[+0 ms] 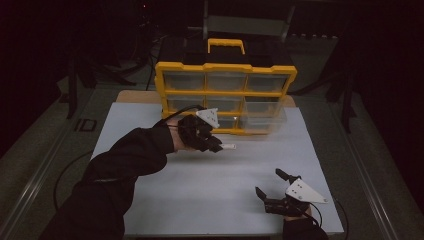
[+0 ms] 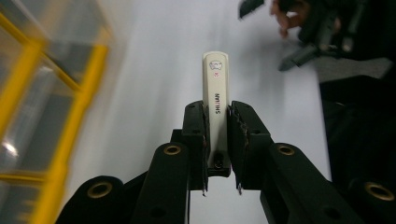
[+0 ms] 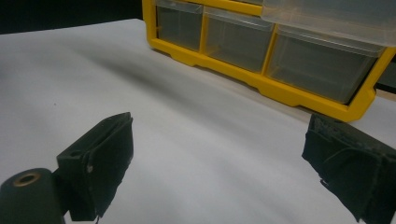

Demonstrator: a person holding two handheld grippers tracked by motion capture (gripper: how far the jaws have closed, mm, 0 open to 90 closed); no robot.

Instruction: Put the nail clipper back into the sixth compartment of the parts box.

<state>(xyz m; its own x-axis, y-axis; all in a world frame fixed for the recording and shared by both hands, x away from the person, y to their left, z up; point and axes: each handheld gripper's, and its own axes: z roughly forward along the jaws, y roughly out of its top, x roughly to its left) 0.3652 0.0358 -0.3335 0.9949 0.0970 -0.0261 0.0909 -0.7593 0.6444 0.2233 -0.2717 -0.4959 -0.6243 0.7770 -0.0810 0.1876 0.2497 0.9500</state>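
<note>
Nail clippers, small and cream-white with a tiny picture near the tip, are sitting tight between the two black jaws of the left gripper. The jaws are squeezing in on both long sides, so the clippers are not slipping out. The far half is sticking out past the jaw tips, and the back end is tucked deep between them. In the high view the left gripper is hanging above the white table, just in front of the yellow drawer box, with the clippers poking out toward the right. They are probably being held this way so the free end can go into a drawer first.

Off to one side of that gripper, the yellow drawer box is standing up with its clear drawers facing the person. One clear drawer on the lower right looks pulled out and blurry, maybe so something can go in or out of it.

Farther right, the right gripper is resting low near the front edge of the table. Its jaws are spread wide apart with nothing between them. From the right gripper view, the drawer box is ahead and above the right gripper. I think this hand is waiting there, ready to help with a drawer.
</note>
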